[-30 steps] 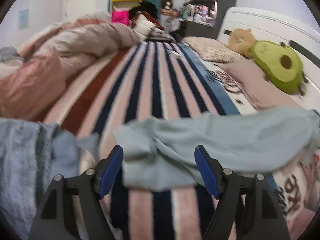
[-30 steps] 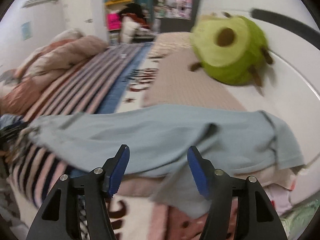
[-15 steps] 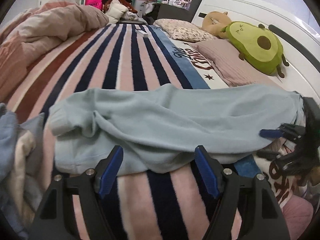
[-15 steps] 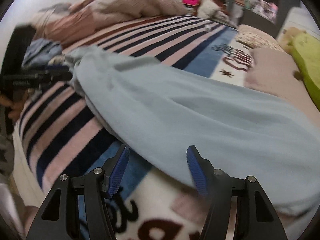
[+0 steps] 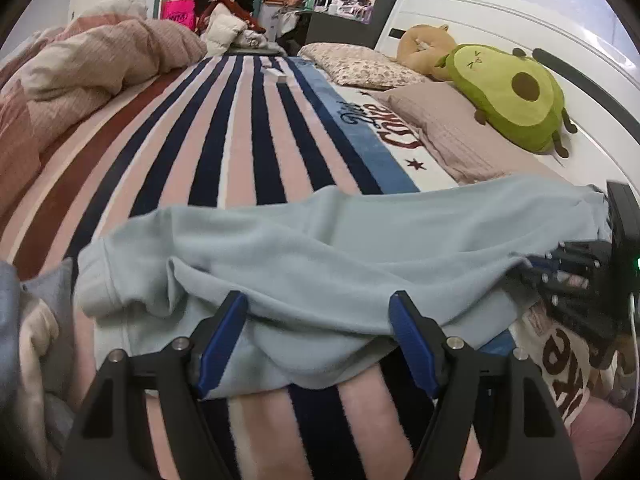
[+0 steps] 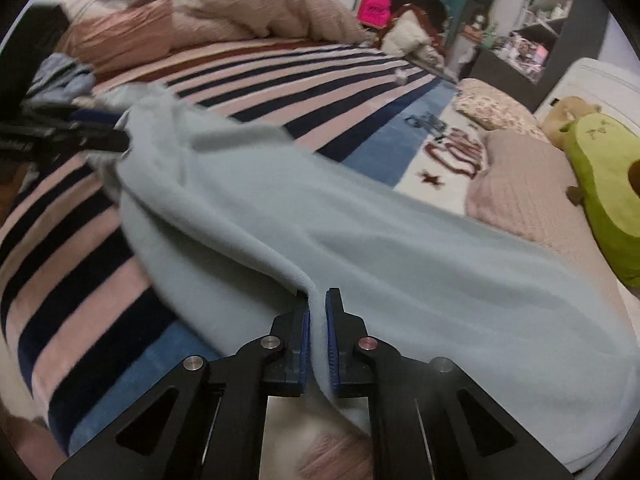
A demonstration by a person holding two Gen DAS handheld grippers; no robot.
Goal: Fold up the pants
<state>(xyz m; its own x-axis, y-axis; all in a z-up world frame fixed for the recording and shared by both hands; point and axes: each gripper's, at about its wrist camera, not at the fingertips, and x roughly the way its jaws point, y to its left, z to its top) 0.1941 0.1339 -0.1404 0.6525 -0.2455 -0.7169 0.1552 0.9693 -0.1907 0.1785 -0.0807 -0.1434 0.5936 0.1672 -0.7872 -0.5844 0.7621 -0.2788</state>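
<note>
The pants (image 5: 360, 256) lie on the bed (image 5: 248, 152), long axis running 9 to 3 o'clock in the left wrist view. Around them: a striped blanket, pillows and an avocado plush (image 5: 512, 100) at 2 o'clock. The left tool (image 5: 316, 340) stands apart, straddling their near edge. The right tool (image 6: 318, 340) has just closed and is clamped on a fold of them.
</note>
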